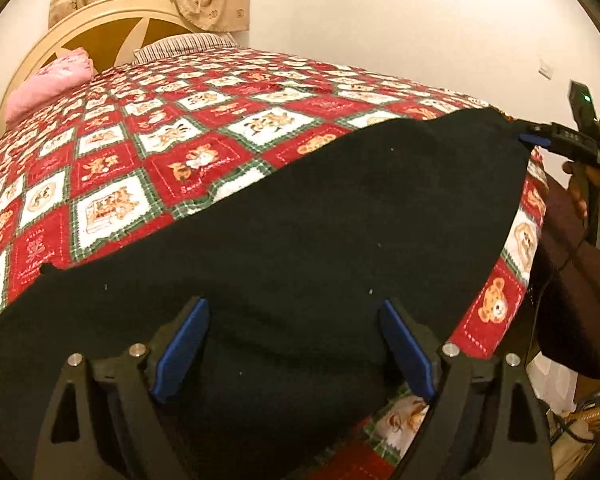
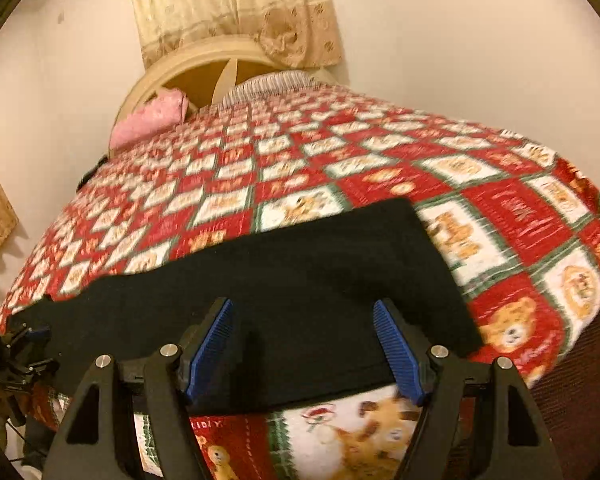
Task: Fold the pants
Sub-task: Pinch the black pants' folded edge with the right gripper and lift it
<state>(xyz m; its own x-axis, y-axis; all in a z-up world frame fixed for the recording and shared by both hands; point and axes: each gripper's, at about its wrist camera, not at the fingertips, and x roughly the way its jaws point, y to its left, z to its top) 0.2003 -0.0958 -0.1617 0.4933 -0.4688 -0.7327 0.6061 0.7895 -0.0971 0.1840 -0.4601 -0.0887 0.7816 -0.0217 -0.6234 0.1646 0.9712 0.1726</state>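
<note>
Lying flat on the quilt (image 1: 188,168), black pants (image 1: 300,220) beneath both open grippers.

Right wrist view pretty smeared, quilt (image 2: 340,152) print unreadable. Pants (image 1: 280,232) cut off bottom left in left view. Striped pillow (image 1: 184,46) mostly hidden behind quilt.
</note>
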